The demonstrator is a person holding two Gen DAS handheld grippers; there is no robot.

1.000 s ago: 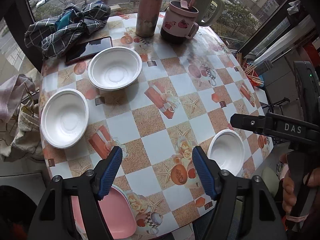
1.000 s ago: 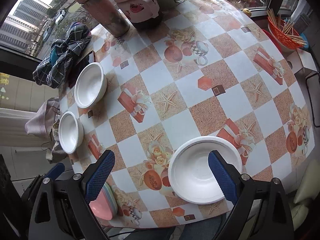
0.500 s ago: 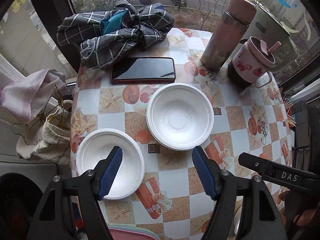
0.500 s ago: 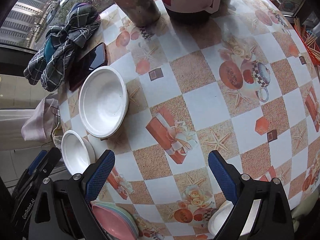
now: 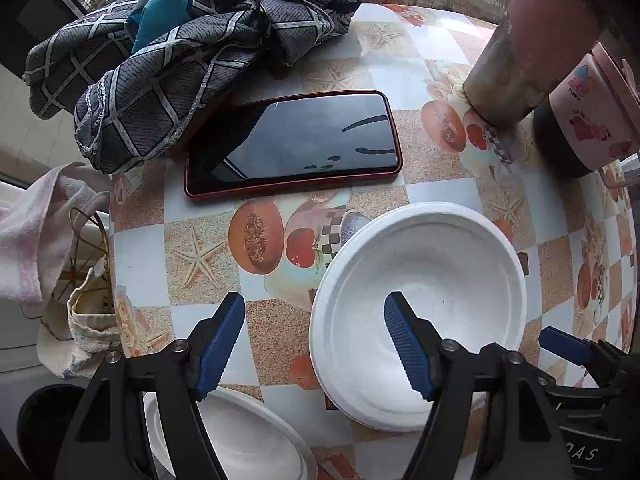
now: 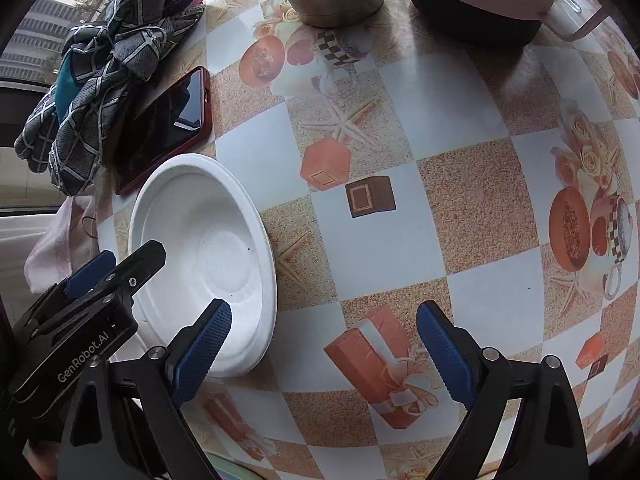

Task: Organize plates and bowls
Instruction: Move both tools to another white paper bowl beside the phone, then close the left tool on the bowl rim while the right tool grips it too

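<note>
A wide white bowl [image 5: 440, 280] stands on the patterned table [image 5: 200, 248] just in front of a phone. My left gripper [image 5: 314, 344] hangs open across its left rim, one finger over the bowl's inside and the other over the tablecloth. A second white bowl [image 5: 232, 440] lies below the left finger. In the right wrist view the wide bowl [image 6: 208, 240] is at the left. My right gripper [image 6: 322, 346] is open, its left finger over the bowl's near right rim and its right finger over bare tablecloth. The left gripper [image 6: 120, 264] reaches in from the left.
A red-cased phone [image 5: 292, 140] lies behind the bowl, with a checked cloth [image 5: 180, 40] bunched beyond it. A metal flask [image 5: 532, 48] and a pink mug [image 5: 592, 120] stand at the back right. A cloth bag [image 5: 80, 312] hangs off the table's left edge.
Both grippers have sunk and travelled toward the far left of the table, closing in on the wide bowl by the phone. The small bowl at the front right has left view. Both stay open.
</note>
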